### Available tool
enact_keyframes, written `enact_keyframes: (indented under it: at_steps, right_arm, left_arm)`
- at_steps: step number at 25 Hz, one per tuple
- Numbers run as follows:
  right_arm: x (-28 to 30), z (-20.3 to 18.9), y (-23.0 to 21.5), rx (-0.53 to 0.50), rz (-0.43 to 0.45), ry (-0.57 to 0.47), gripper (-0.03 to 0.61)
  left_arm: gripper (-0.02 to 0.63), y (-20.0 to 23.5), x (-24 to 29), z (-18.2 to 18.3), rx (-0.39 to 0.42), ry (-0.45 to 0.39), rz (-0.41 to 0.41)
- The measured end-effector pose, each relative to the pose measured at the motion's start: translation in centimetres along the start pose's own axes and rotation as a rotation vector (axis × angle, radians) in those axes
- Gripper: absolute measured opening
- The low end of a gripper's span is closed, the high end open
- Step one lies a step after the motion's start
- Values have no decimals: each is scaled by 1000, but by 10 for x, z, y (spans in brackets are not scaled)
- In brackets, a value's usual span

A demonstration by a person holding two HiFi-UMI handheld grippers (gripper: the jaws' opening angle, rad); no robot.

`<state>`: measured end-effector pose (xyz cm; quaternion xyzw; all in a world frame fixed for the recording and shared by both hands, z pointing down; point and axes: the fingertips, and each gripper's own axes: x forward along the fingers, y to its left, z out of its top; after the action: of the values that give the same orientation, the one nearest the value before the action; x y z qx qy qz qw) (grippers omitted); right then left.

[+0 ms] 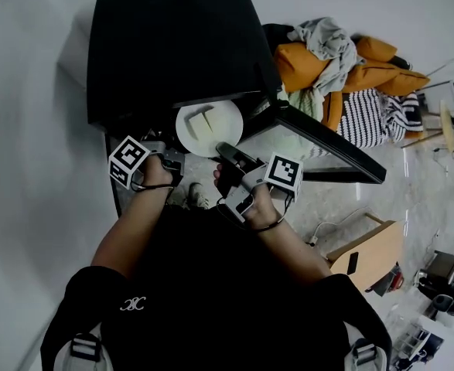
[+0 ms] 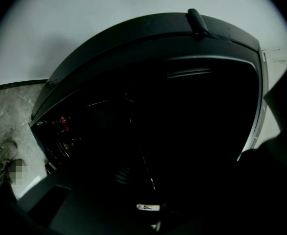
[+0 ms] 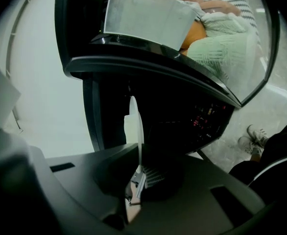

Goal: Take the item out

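Soft, even light filled the head view and threw no hard shadows. The pale wall [image 1: 25, 130] was bright and the white plate [image 1: 209, 128] came close to glare, while the black appliance [image 1: 165, 45] swallowed detail. Wide-angle bending curved straight edges toward the corners. The left gripper view was badly underexposed: the appliance's inside read as almost solid black, the corners were vignetted, and only the wall above stayed pale. The right gripper view was brighter. The glossy door [image 3: 221, 48] carried pale patches, the plate's rim shone white, and the right gripper [image 3: 136, 187] looked soft up close.
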<state>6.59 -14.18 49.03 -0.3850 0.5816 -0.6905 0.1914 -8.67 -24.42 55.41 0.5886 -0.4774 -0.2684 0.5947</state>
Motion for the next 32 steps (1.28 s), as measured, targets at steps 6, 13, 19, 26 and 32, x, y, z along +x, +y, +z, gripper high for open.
enact_keyframes:
  at_steps: [6, 13, 19, 26, 32]
  right_arm:
    - [-5, 1, 2, 26, 8, -11, 20]
    - [-6, 1, -4, 38, 12, 5, 20]
    - [-4, -2, -5, 44, 17, 21, 21]
    - [-1, -4, -7, 33, 9, 47, 21]
    - [0, -4, -8, 21, 17, 71, 21]
  left_arm:
    - [41, -4, 16, 16, 21, -6, -13]
    - [42, -2, 23, 17, 36, -6, -27]
    - [43, -3, 18, 16, 13, 5, -47]
    - [91, -9, 8, 8, 81, 66, -71]
    - [89, -6, -12, -9, 194, 165, -23]
